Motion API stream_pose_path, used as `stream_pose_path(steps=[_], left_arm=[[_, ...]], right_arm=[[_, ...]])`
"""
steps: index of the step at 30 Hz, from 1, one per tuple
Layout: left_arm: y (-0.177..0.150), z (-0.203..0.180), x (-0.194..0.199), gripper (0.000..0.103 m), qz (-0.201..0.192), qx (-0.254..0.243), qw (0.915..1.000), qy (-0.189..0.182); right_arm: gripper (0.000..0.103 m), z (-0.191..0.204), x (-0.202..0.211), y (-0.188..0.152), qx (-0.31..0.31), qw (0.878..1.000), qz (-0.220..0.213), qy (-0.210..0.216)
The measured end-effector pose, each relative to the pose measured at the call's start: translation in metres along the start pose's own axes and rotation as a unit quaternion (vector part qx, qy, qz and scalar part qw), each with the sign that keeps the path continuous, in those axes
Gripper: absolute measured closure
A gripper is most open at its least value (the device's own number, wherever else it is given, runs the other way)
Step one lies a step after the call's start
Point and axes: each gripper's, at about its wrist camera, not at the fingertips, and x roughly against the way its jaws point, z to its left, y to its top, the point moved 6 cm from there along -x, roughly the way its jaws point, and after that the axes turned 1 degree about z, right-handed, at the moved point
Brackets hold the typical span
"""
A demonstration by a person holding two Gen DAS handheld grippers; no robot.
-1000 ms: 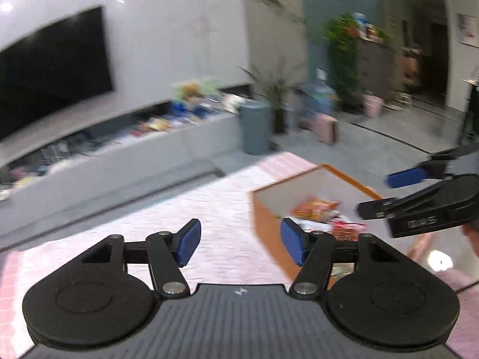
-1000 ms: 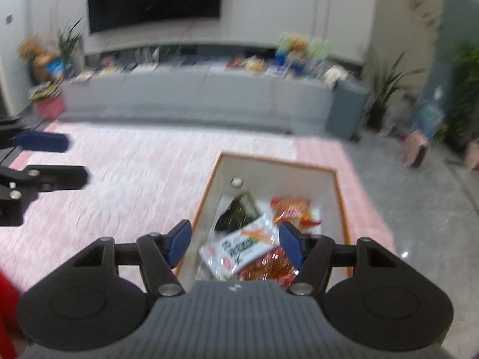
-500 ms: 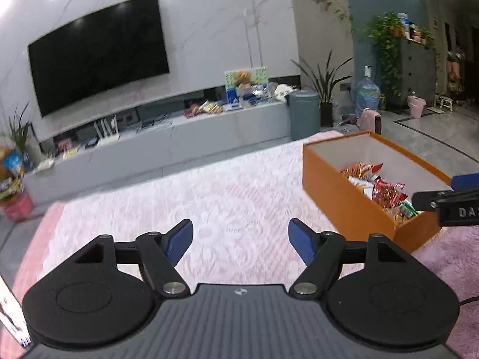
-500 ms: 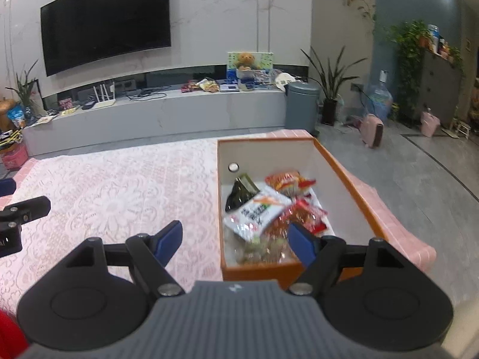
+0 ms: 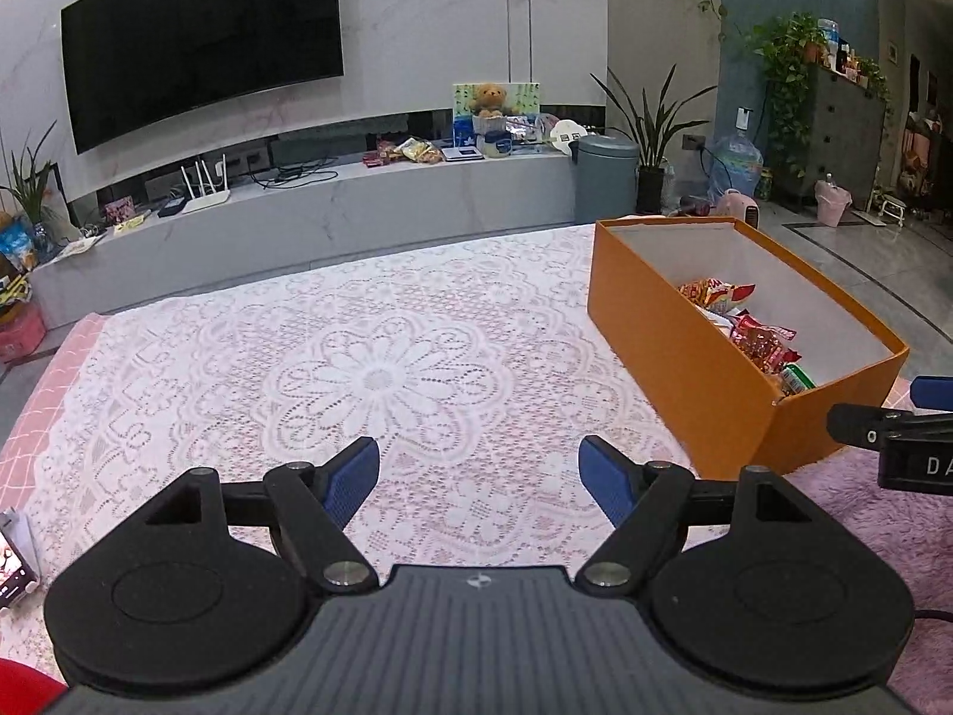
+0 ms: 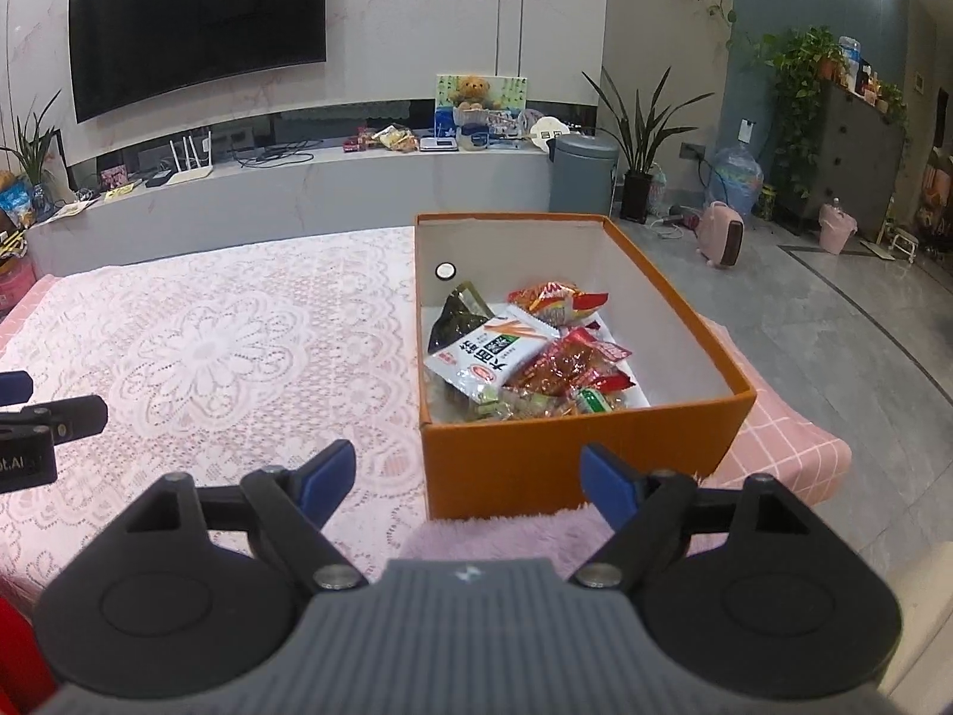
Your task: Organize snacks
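Note:
An open orange box (image 6: 566,447) stands on the right part of a table covered with white lace cloth (image 5: 375,375). Several snack packets (image 6: 524,357) lie piled inside it, among them a white packet, red ones and a dark green one. My right gripper (image 6: 467,471) hovers just before the box's near wall, its jaws opening with nothing between them. My left gripper (image 5: 479,465) hangs over bare lace to the left of the box (image 5: 685,357), its jaws also opening and empty. Each gripper's fingers show at the edge of the other's view.
A fluffy pink cloth (image 6: 506,530) lies at the table's near edge in front of the box. A phone (image 5: 12,560) rests at the near left. Beyond the table stand a long grey TV bench (image 5: 357,208), a grey bin (image 5: 604,179) and potted plants.
Both grippers have swung back and down from above the box to the table's near side, and their jaws have spread wider. The snacks stay in the box.

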Motion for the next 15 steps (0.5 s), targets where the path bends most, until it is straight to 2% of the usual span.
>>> stream_pose_path(steps=[15], left_arm=[[0.0040, 0.0017, 0.0016, 0.014, 0.001, 0.006, 1.0000, 0.007]], right_arm=[[0.019, 0.0055, 0.0009, 0.0049, 0.006, 1.000, -0.008, 0.012]])
